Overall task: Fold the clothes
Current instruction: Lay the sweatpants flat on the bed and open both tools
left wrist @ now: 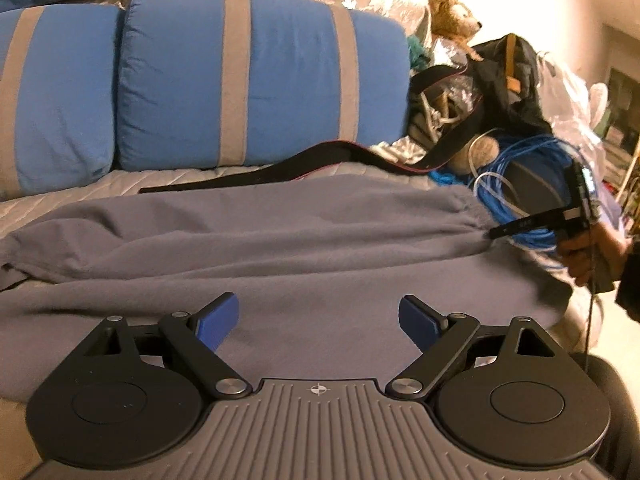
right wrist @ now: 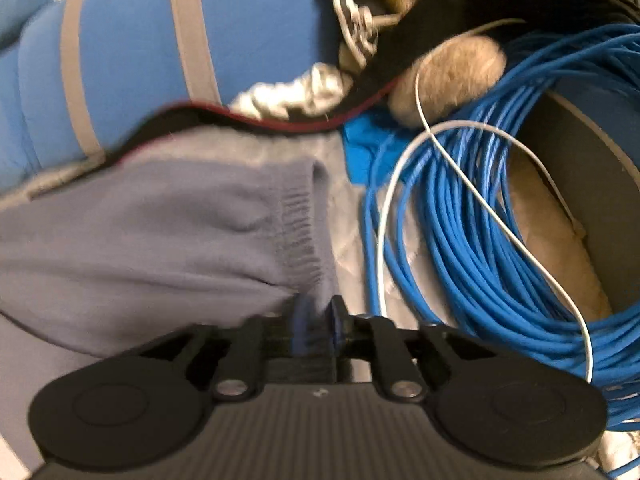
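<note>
A grey fleece garment (left wrist: 280, 240) lies spread across the sofa seat, its ribbed cuff end (right wrist: 300, 232) toward the right. My left gripper (left wrist: 319, 320) hovers open over the near part of the cloth, blue pads wide apart and empty. My right gripper (right wrist: 319, 312) is shut on the garment's cuff edge. In the left wrist view the right gripper (left wrist: 494, 235) shows at the far right, pinching the same end, with a hand (left wrist: 592, 252) behind it.
Blue cushions with grey stripes (left wrist: 240, 80) line the sofa back. A black strap (left wrist: 280, 172) lies behind the garment. A coil of blue cable (right wrist: 480, 220) with a white wire sits right of the cuff. A teddy bear (left wrist: 452, 16) and a dark bag (left wrist: 508, 80) are piled at the far right.
</note>
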Demonstrator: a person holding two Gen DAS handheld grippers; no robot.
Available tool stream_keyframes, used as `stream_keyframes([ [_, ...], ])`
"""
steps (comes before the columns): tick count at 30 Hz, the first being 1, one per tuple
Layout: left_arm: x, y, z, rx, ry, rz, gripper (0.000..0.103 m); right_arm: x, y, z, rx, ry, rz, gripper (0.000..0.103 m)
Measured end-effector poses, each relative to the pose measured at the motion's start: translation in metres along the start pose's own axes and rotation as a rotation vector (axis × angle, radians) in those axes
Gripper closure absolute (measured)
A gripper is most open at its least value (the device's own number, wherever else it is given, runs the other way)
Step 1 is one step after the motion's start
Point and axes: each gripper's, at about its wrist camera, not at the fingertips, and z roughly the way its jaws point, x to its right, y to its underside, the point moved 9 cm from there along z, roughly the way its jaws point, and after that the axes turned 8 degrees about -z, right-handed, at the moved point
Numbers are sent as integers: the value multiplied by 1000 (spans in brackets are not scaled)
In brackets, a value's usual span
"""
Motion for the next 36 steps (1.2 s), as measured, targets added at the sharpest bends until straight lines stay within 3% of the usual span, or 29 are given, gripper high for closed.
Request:
stream_keyframes([
  [1, 0, 1, -2, 0, 1, -1, 15, 1, 1, -4, 15, 17, -6, 36],
  [3, 0, 3, -6, 4, 12, 3, 15, 2, 4, -17, 47, 20, 2, 28],
  [11, 3, 9, -19, 34, -13, 57, 15, -4, 18, -81, 127, 53, -56, 14],
  [18, -11, 13, -30, 36, -9, 20, 16, -10, 36, -130, 70, 63, -134, 12],
  [21, -21, 12, -38, 55, -28, -1, 16, -18, 44, -150, 8, 77, -319, 9],
  [26, -34, 12, -49, 84, -61, -25, 16, -12, 69, -163, -62, 188, -697, 9],
  [33, -44, 17, -55, 118, -166, 37, 16, -45, 126, -139, 51, 302, -1118, 9],
  [36, -46, 26, -53, 126, -208, 117, 15, -59, 148, -122, 72, 384, -1281, 10],
])
